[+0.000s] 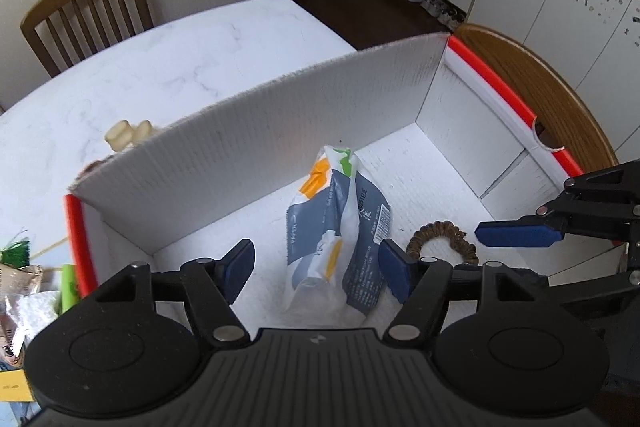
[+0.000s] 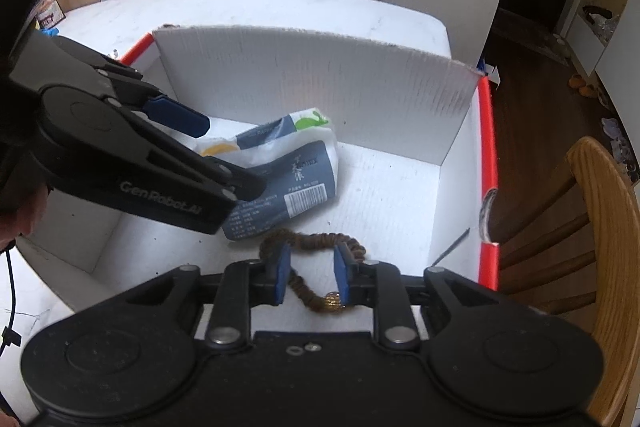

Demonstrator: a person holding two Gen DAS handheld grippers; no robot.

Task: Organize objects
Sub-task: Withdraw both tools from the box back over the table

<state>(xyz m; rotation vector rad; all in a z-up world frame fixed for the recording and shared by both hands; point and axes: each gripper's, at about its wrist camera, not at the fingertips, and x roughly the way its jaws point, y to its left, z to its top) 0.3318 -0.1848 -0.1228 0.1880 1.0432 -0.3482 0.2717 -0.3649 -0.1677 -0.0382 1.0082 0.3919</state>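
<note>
**Soft goods in box, neither claw holding**

The pack [image 1: 338,227] lay on the box [image 2: 320,75] floor between the wide-open left gripper [image 1: 316,267]. It looked light and crushable; grip mid-body. The scrunchie [image 2: 312,259], at the pack's 5 o'clock, sat limp, straddled by the half-open right gripper [image 2: 310,275], ungripped.

The box [image 1: 280,131] is white corrugated board, matt and ribbed, with glossy red edging. Inside it, the tissue pack [image 1: 340,227] is thin crinkled plastic film with a soft sheen, and just beside that the hair tie [image 2: 312,247] is brown coiled cloth, rough-looking, with a shiny gold band. Beyond the box, the table [image 1: 180,59] is smooth, marbled white, and the chair [image 2: 608,227] is varnished wood.
</note>
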